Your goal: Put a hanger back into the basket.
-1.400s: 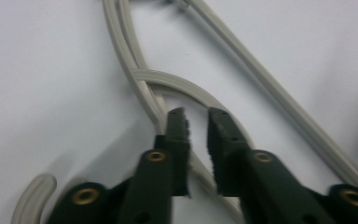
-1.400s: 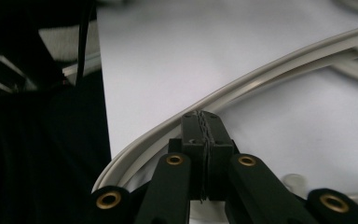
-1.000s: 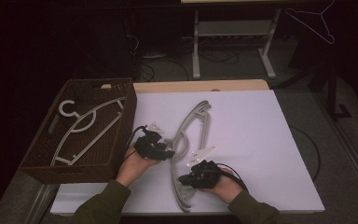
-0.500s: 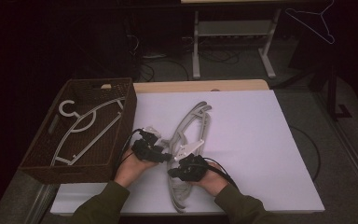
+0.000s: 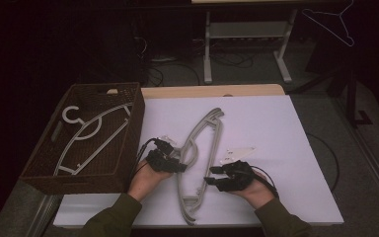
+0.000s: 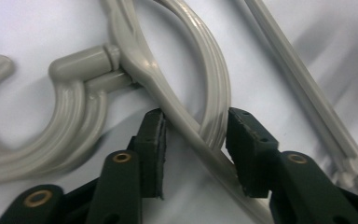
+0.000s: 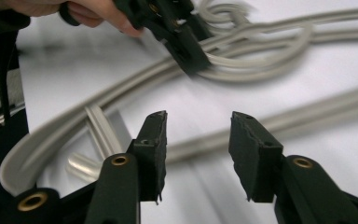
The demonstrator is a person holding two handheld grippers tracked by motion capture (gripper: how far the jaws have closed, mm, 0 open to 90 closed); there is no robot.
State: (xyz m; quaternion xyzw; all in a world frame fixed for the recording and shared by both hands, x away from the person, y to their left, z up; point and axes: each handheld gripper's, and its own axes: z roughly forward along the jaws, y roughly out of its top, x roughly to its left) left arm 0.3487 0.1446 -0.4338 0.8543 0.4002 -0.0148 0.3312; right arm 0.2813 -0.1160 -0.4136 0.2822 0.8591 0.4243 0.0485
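Two grey plastic hangers [image 5: 205, 133] lie stacked on the white table sheet [image 5: 276, 128], running from far centre to the near edge. My left gripper [image 5: 181, 168] reaches them from the left. In the left gripper view it [image 6: 196, 135] is open, its jaws straddling the curved hanger bars [image 6: 212, 84] just below the hooks [image 6: 74, 112]. My right gripper [image 5: 209, 175] sits just right of the hangers, open and holding nothing [image 7: 196, 140]. The right gripper view faces the hanger arms [image 7: 261, 60] and the left gripper [image 7: 186, 56].
A dark wicker basket [image 5: 106, 88] stands at the table's left with another grey hanger [image 5: 86, 136] inside. A small white card [image 5: 237, 154] lies right of the hangers. A metal stand [image 5: 246, 29] and a wire hanger [image 5: 333, 24] are behind the table.
My right gripper moved left to the hangers half a second ago and has drawn back to the right. The left gripper has stayed at the hangers' hook end.
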